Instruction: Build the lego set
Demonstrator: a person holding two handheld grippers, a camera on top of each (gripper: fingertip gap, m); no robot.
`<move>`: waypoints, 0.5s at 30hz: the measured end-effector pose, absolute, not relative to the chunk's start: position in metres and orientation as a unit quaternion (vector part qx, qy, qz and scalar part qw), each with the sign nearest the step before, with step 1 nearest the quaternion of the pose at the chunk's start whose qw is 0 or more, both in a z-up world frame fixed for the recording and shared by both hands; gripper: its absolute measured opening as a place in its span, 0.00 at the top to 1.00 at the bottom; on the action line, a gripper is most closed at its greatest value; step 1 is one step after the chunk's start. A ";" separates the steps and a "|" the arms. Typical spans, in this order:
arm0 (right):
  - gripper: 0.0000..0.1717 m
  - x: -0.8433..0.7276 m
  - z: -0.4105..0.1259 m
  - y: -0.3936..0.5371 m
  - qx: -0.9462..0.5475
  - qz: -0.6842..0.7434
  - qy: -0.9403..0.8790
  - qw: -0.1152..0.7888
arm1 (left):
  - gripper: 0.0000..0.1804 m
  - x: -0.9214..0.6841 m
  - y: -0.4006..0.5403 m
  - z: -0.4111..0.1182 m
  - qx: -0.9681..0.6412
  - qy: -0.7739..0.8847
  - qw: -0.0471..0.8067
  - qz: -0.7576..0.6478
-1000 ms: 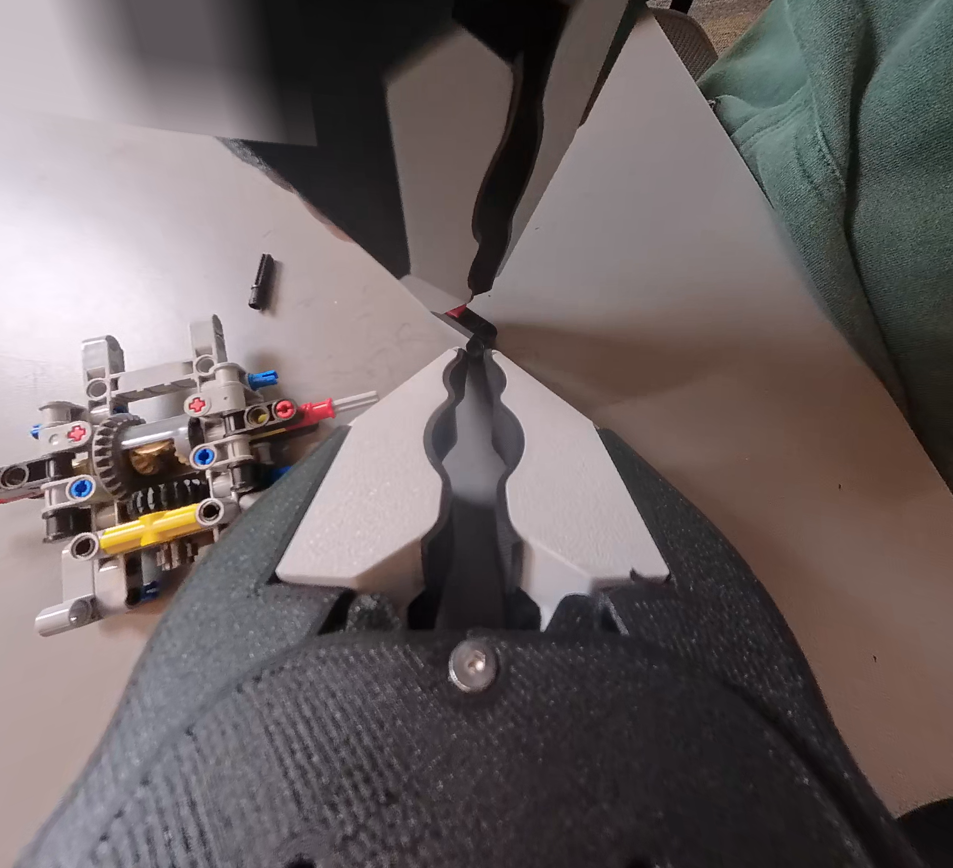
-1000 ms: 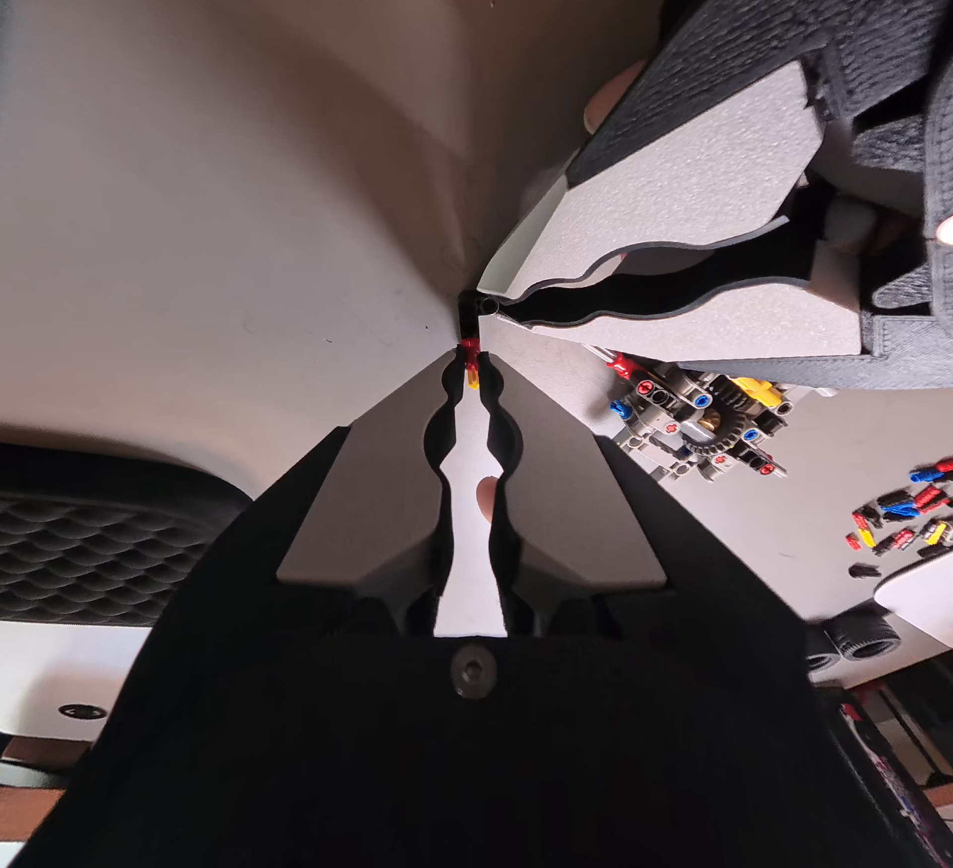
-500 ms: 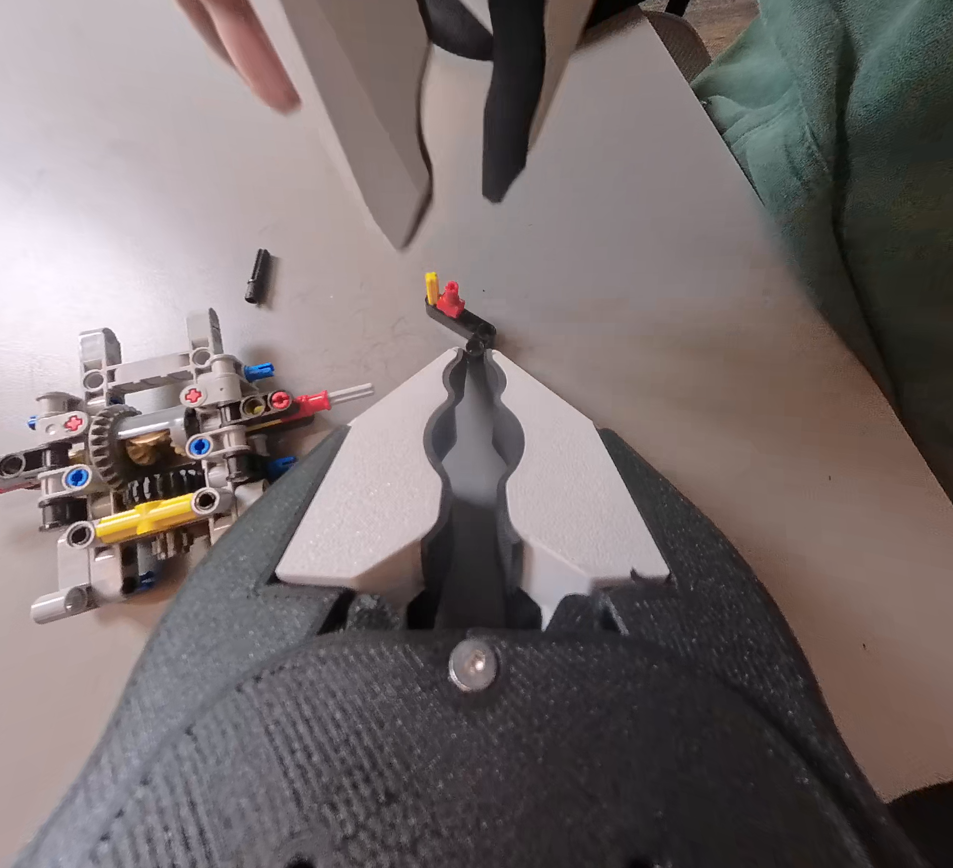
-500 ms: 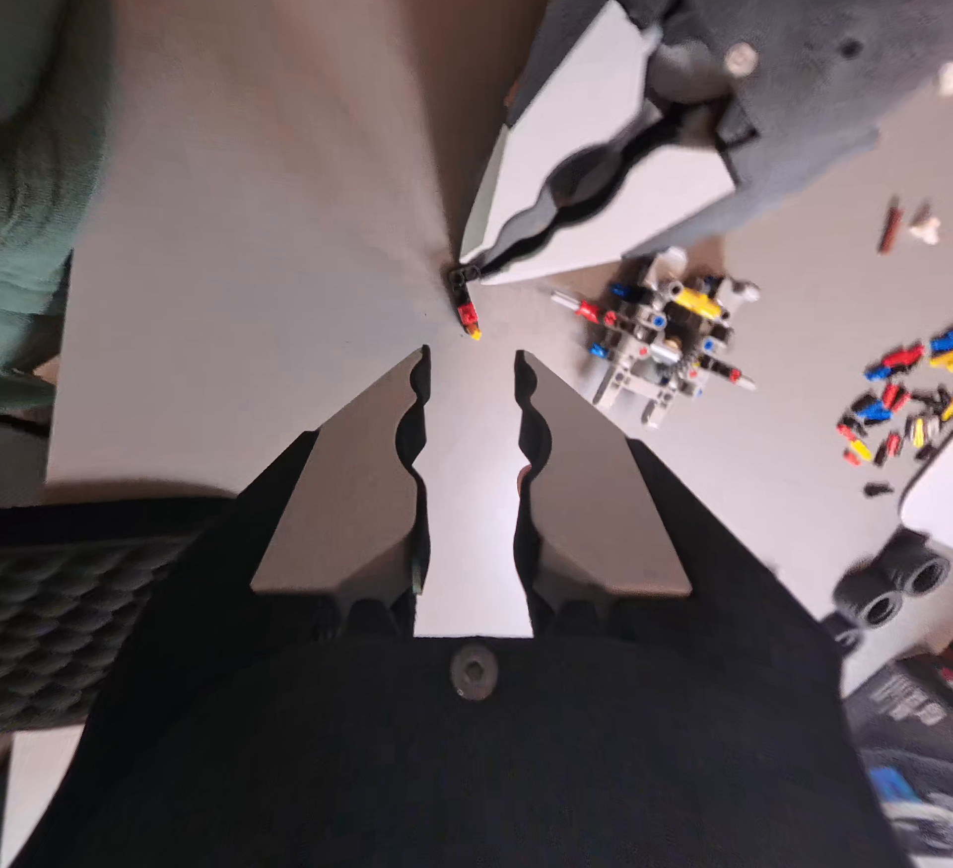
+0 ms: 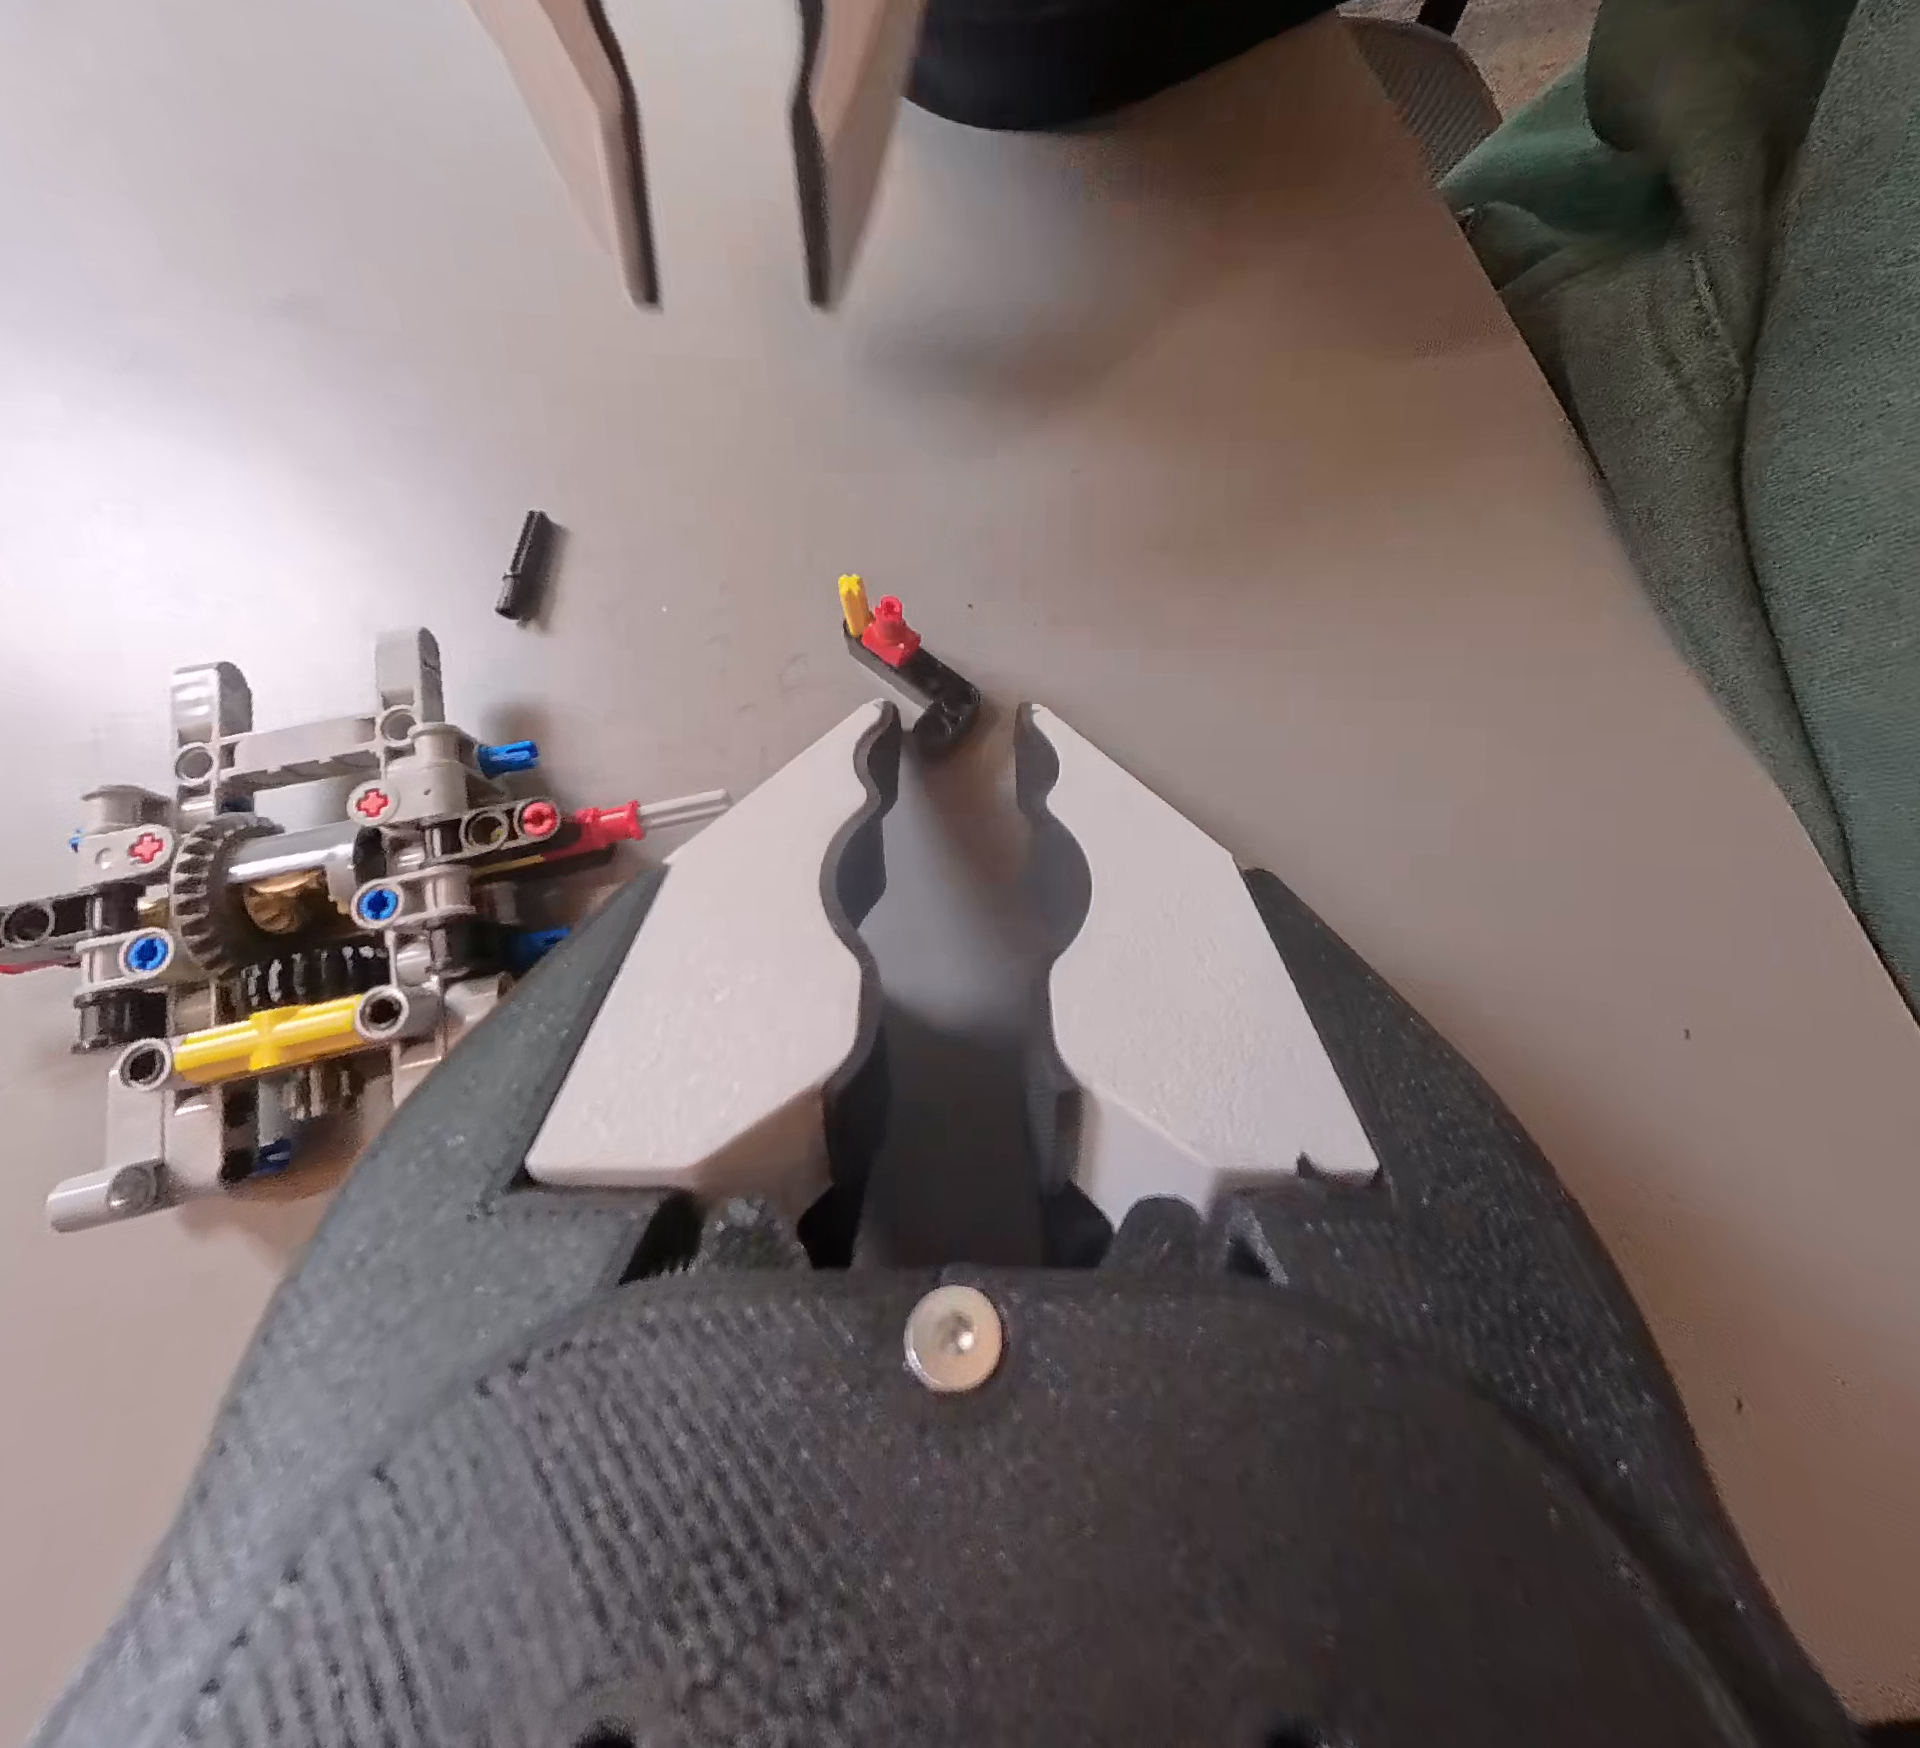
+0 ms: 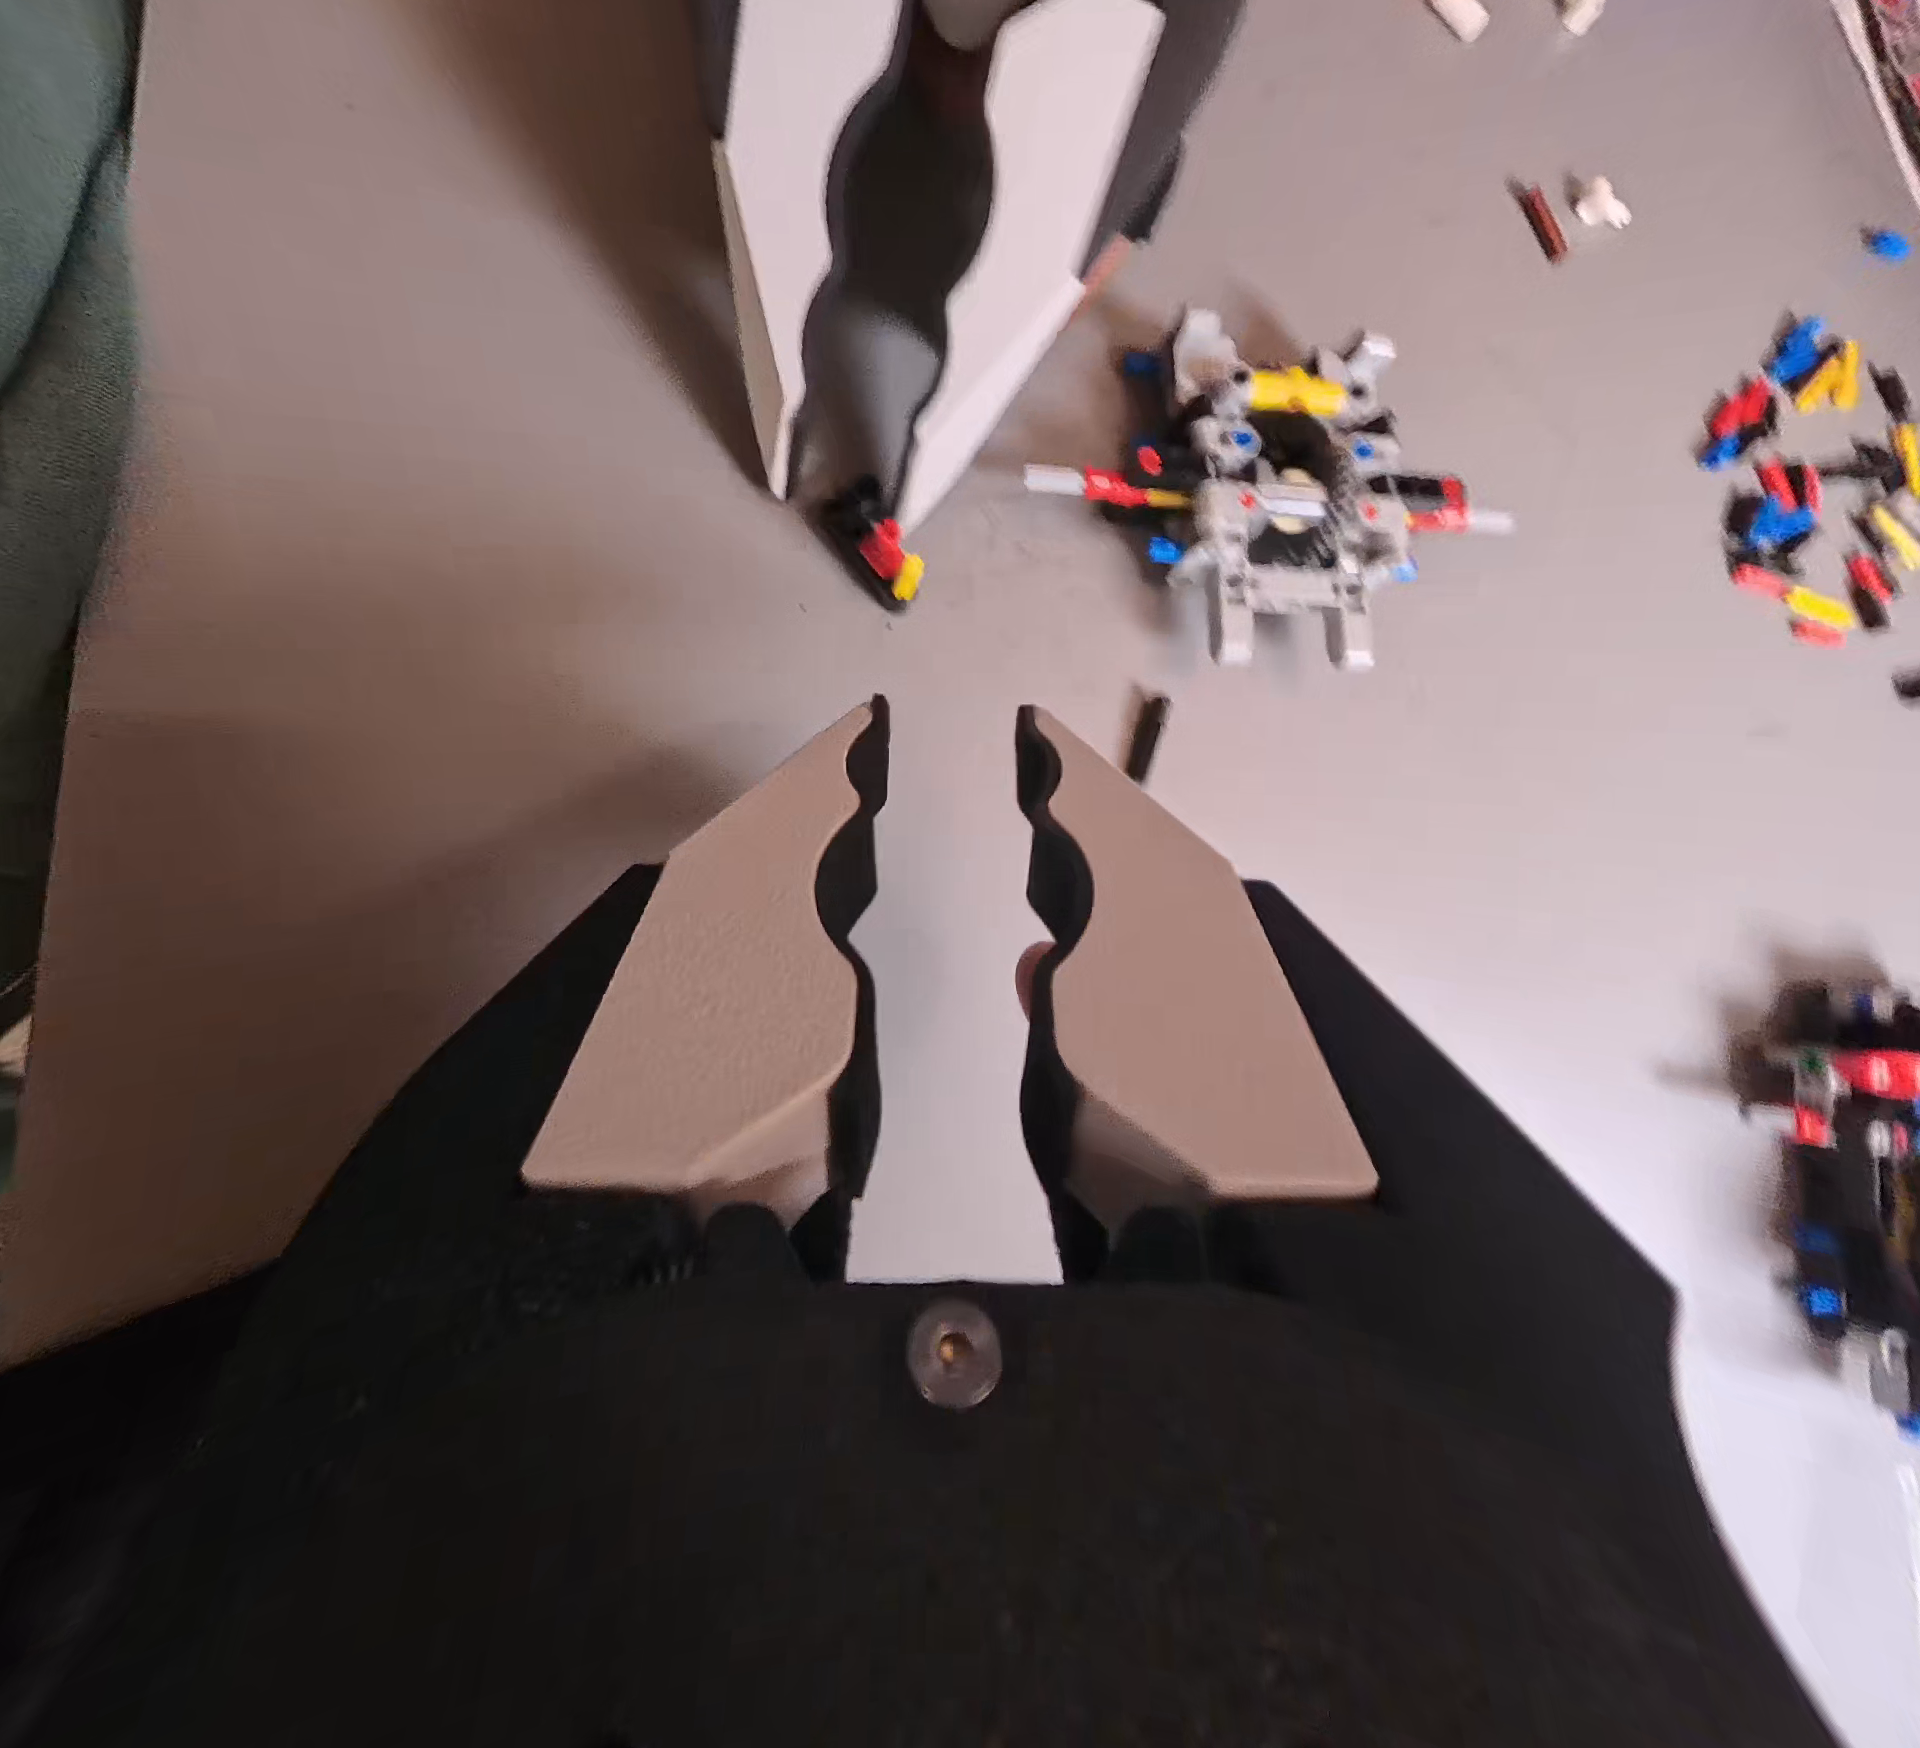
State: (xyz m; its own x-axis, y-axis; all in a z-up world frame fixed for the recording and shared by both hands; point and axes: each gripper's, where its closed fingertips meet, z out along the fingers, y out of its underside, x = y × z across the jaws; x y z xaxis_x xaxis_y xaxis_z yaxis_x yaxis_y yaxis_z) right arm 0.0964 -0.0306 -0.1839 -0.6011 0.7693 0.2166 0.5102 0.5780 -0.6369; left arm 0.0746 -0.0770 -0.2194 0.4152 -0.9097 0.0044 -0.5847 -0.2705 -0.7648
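A small black angled beam [image 5: 928,682] carrying a red pin and a yellow pin lies on the table [image 5: 1195,503]. Its near end sits between the tips of my left gripper [image 5: 956,713], whose jaws stand apart with a gap beside the beam, so it is open. The right wrist view shows the same beam [image 6: 878,545] at the left gripper's [image 6: 842,503] tips. My right gripper [image 6: 953,711] is open and empty, held above the table a short way back from the beam. It also shows in the left wrist view [image 5: 732,296].
A grey gear assembly [image 5: 270,909] with blue, red and yellow pins lies left of my left gripper. A loose black pin [image 5: 525,566] lies beyond it. Loose coloured pieces [image 6: 1818,493] and another build [image 6: 1849,1179] lie at the right. A green sleeve [image 5: 1766,348] is by the table's edge. Some 7 centimeters of space lies between my two pairs of fingers.
Both grippers were shut on the small beam together. The right one let go, opened and pulled back. The left one has now opened too, and the beam rests on the table.
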 end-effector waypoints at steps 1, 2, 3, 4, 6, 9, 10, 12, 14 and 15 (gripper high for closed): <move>0.87 0.092 -0.187 -0.039 -0.358 0.265 -0.863 0.240 | 0.87 0.076 -0.077 -0.220 -0.764 0.488 0.355 -0.227; 0.86 0.088 -0.191 -0.046 -0.342 0.261 -0.871 0.236 | 0.87 0.076 -0.076 -0.220 -0.766 0.487 0.357 -0.223; 0.86 0.083 -0.194 -0.051 -0.326 0.257 -0.879 0.233 | 0.87 0.076 -0.075 -0.220 -0.767 0.485 0.359 -0.218; 0.85 0.079 -0.197 -0.056 -0.310 0.252 -0.888 0.228 | 0.86 0.076 -0.075 -0.219 -0.767 0.484 0.362 -0.214; 0.85 0.074 -0.203 -0.062 -0.286 0.238 -0.904 0.210 | 0.87 0.077 -0.074 -0.220 -0.767 0.484 0.365 -0.209; 0.86 0.071 -0.213 -0.065 -0.259 0.214 -0.924 0.185 | 0.89 0.078 -0.075 -0.220 -0.765 0.486 0.365 -0.213; 0.87 0.070 -0.216 -0.066 -0.253 0.210 -0.928 0.177 | 0.90 0.078 -0.075 -0.220 -0.765 0.487 0.365 -0.214; 0.90 0.068 -0.217 -0.068 -0.246 0.215 -0.929 0.172 | 0.91 0.078 -0.076 -0.220 -0.764 0.488 0.364 -0.215; 0.92 0.068 -0.217 -0.070 -0.241 0.218 -0.931 0.166 | 0.94 0.078 -0.076 -0.220 -0.762 0.491 0.364 -0.214; 0.92 0.068 -0.217 -0.070 -0.239 0.218 -0.932 0.165 | 0.94 0.078 -0.076 -0.220 -0.761 0.492 0.364 -0.214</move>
State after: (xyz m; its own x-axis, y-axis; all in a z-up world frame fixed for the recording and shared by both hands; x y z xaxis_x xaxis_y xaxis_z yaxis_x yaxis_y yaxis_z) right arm 0.0684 -0.0699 -0.2170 -0.8309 0.5178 0.2036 0.3741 0.7908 -0.4845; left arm 0.0784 -0.0760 -0.2200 0.4244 -0.9049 -0.0319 -0.5924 -0.2509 -0.7656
